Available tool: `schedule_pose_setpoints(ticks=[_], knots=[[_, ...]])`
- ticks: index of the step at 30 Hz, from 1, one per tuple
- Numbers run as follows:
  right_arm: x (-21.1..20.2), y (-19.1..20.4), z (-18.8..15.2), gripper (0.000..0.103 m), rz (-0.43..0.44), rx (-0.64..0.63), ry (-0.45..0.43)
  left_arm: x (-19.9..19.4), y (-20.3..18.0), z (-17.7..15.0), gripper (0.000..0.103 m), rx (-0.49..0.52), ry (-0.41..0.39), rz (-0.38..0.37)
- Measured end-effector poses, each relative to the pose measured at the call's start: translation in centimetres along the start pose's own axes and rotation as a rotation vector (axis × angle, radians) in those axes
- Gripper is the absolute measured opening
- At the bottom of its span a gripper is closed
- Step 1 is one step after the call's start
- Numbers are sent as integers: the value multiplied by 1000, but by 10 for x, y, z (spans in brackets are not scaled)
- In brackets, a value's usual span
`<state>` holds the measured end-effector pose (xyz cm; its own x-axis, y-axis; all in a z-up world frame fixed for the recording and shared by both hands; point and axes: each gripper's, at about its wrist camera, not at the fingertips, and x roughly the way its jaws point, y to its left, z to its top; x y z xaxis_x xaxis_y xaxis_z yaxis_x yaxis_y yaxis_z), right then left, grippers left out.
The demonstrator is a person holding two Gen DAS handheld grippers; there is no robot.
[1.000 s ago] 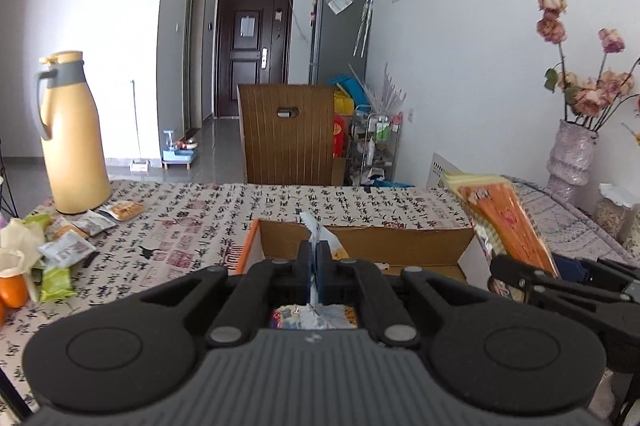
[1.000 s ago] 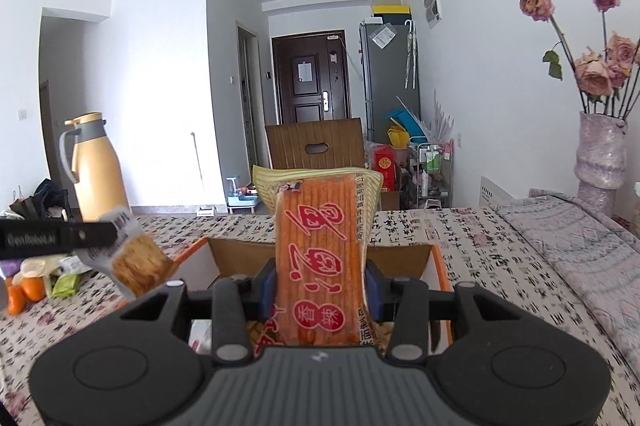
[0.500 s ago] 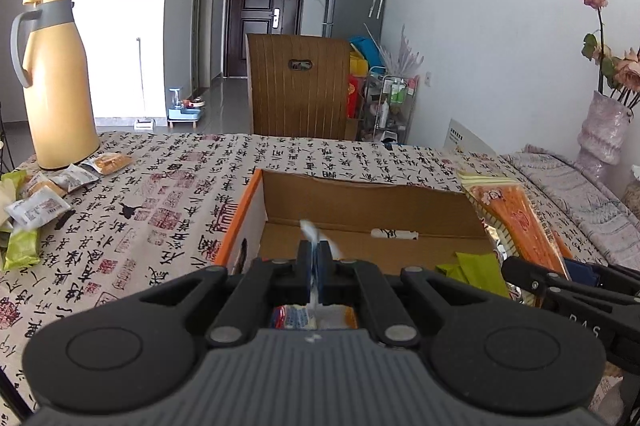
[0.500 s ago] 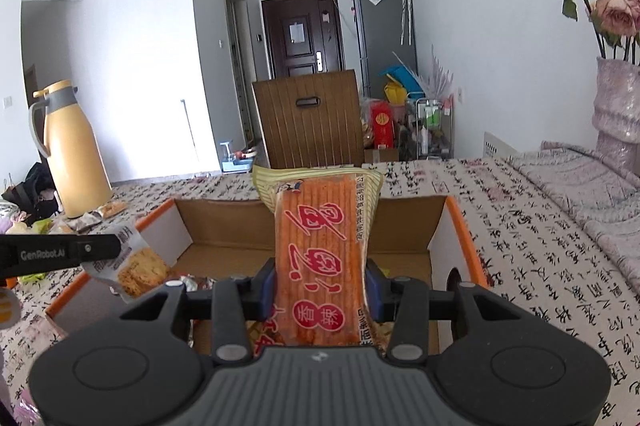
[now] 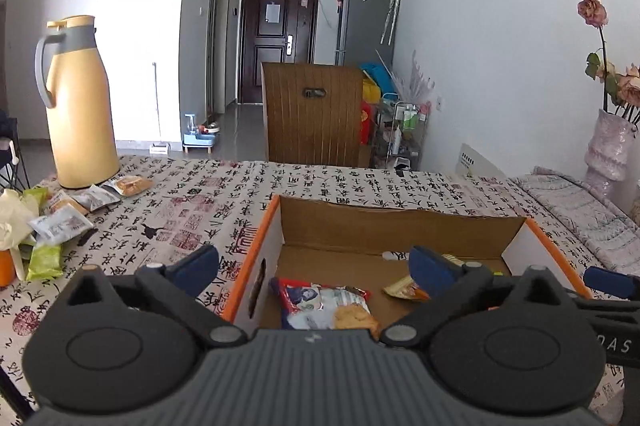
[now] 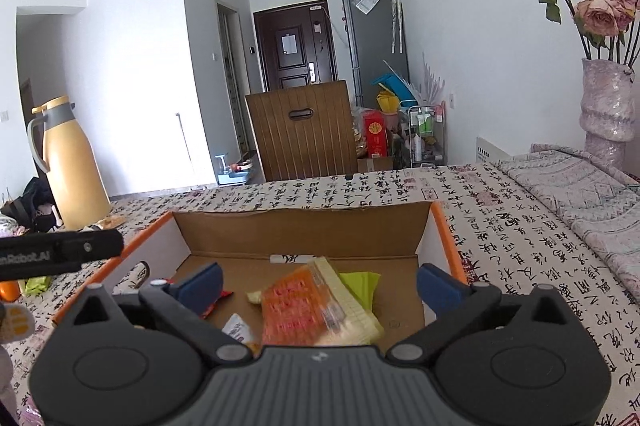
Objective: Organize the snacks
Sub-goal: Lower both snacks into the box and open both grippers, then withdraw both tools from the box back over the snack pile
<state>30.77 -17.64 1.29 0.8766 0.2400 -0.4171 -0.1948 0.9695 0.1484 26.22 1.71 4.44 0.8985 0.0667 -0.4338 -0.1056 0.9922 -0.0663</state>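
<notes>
Both claws have just sprung wide over my cardboard box (image 5: 400, 226): left gripper (image 5: 316, 268) released, its blue-and-red snack packet (image 5: 326, 306) lying on the box floor; right gripper (image 6: 318, 282) released, the orange snack pack (image 6: 308, 306) blurred between its spread jaws, inside the box.

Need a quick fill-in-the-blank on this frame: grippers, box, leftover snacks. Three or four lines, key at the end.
1. The jaws of the right gripper stand ____, with nothing pressed between them.
2. The orange snack packet lies inside the ____ box.
3. The left gripper hangs over the box with its jaws ____.
4. Loose snack packets remain on the tablecloth beside the yellow ____.

Missing words: open; cardboard; open; thermos jug
</notes>
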Motion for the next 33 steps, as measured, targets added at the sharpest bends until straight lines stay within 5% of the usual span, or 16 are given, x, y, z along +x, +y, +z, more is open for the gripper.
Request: schedule_pose_setpoints(ticks=[19, 33], knots=[[-44, 2, 12, 103, -43, -23, -85, -42, -6, 8, 103, 22, -51, 9], [-93, 12, -16, 103, -26, -52, -56, -88, 14, -25, 103, 33, -21, 35]])
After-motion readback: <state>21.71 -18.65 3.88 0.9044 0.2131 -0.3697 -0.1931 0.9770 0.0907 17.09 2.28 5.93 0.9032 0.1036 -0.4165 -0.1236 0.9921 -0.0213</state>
